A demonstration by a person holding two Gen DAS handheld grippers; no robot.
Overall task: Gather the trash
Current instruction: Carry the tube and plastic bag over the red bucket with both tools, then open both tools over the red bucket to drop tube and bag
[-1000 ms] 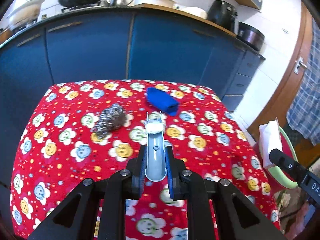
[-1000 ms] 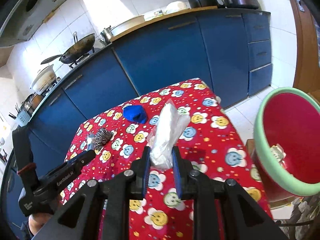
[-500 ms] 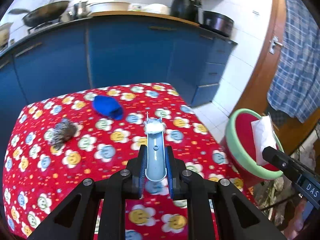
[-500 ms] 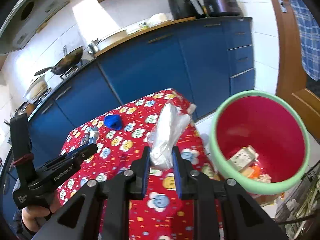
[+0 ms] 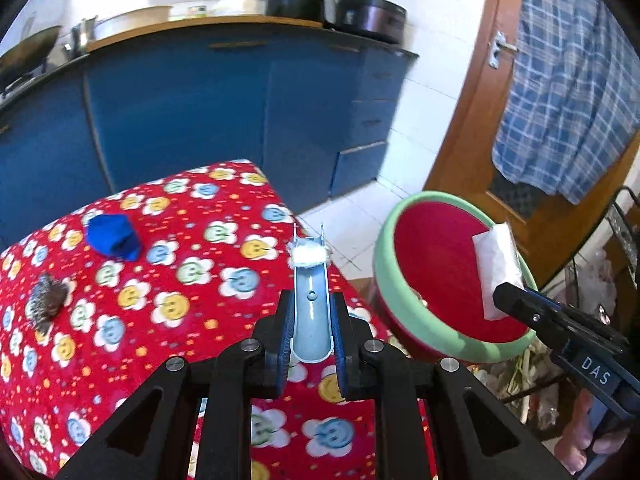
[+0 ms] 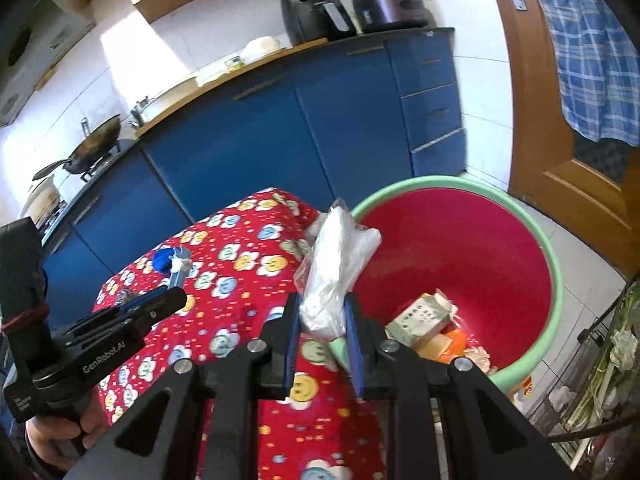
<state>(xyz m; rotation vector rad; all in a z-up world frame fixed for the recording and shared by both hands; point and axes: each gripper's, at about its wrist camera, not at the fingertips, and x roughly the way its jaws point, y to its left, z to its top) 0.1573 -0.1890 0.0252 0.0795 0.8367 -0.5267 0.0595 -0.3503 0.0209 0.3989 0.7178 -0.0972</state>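
Note:
My left gripper [image 5: 310, 320] is shut on a grey-blue plastic piece with a white tuft at its tip [image 5: 309, 296], held above the right edge of the red smiley tablecloth [image 5: 168, 320]. My right gripper [image 6: 323, 322] is shut on a crumpled clear plastic bag [image 6: 336, 272], held over the near rim of the red bin with a green rim [image 6: 460, 248]; the bag also shows in the left wrist view [image 5: 498, 268] above the bin [image 5: 436, 264]. A blue crumpled wad [image 5: 114, 236] and a foil-like ball [image 5: 46, 300] lie on the table.
The bin holds a carton [image 6: 420, 318] and orange scraps. Blue kitchen cabinets [image 5: 192, 120] stand behind the table. A wooden door [image 5: 480, 128] with a hanging checked cloth [image 5: 560, 80] is at the right. A wire rack [image 6: 600, 380] stands beside the bin.
Both grippers have swung right, from over the table toward the red bin. The right gripper with the bag now hangs at the bin's rim. The table items have not moved.

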